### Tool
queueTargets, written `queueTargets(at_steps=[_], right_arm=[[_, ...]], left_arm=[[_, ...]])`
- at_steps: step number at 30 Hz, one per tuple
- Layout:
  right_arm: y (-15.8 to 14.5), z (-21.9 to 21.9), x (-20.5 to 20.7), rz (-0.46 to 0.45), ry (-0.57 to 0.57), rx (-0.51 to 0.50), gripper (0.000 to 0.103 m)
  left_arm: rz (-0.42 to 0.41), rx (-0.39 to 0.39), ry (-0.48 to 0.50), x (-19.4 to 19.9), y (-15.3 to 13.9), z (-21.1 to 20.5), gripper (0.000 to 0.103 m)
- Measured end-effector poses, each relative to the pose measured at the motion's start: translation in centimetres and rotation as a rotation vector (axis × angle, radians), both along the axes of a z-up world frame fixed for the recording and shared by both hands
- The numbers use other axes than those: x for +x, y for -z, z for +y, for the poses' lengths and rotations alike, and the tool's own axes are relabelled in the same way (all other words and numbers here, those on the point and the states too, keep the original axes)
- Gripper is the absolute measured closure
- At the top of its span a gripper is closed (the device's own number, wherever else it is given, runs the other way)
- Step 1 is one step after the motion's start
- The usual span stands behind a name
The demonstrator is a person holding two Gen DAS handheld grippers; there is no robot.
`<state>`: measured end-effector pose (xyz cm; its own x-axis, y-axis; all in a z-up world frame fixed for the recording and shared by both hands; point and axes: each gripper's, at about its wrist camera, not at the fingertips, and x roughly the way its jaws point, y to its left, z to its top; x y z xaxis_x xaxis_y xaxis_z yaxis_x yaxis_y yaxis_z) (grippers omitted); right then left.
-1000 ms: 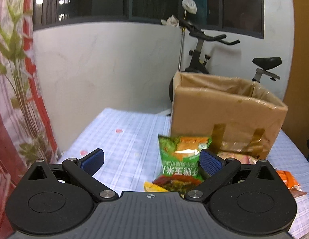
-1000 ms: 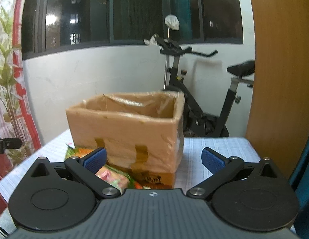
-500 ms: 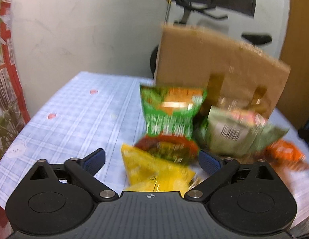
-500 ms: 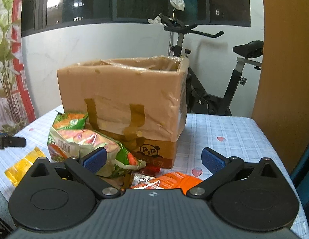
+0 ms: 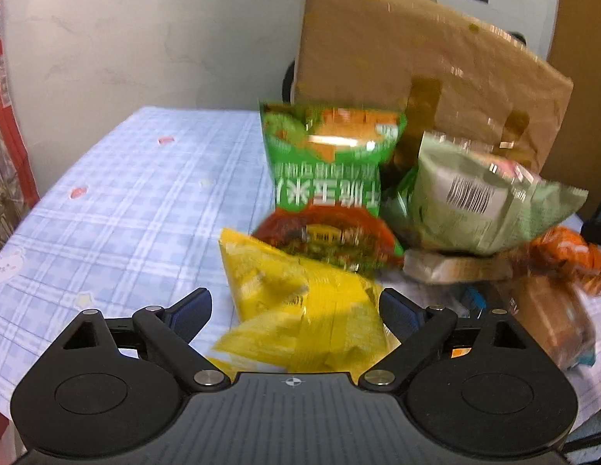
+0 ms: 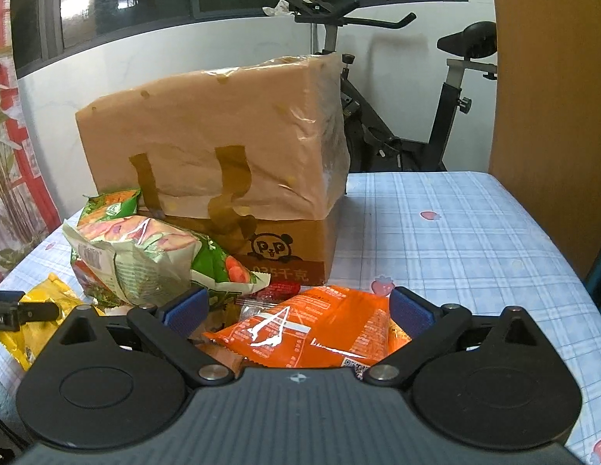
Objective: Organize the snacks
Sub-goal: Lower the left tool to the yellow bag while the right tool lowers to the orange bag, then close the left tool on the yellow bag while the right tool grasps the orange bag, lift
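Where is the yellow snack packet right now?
Left wrist view: the yellow packet lies on the table between the open left gripper fingers, just in front of the bright green bag.

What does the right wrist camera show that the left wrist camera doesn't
Only the right wrist view shows the exercise bike, the panda logo on the box, and the right gripper open over the orange packet. Only the left wrist view shows the left gripper open around the yellow packet and the upright green bag. Both show the cardboard box, the pale green bag and the checked tablecloth.
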<state>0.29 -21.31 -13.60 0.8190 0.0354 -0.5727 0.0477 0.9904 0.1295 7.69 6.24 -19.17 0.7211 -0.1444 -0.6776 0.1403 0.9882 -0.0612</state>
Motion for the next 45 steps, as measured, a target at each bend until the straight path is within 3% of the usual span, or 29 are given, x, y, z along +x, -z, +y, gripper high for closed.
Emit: queueTargets(at_steps=[4,13,21,29,34,45], right_arm=[[-0.1,-0.2,0.0,-0.016,0.0,0.003,0.002],[0.6,-0.6,0.3,0.005,0.009,0.011,0.006],[1.3,-1.1,0.5,0.041,0.047,0.014,0.006],[1.4,-2.7,0.6,0.056,0.139,0.073,0.005],[1.6,-3.5,0.3,0.069,0.206,0.118,0.005],[3.0,-3.6,0.9,0.146,0.246,0.231,0.004]], left_arm=[[0.026,-0.077,-0.019,0.5,0.9,1.0,0.007],[0.013,-0.077,-0.031,0.7,1.5,0.8,0.008],[-0.003,-0.106,-0.022,0.1,1.2,0.9,0.02],[-0.021,-0.156,-0.075,0.0,1.3,1.9,0.022],[-0.035,-0.144,-0.082,-0.1,1.4,1.9,0.022],[-0.055,-0.159,-0.079,-0.7,1.6,2.4,0.022]])
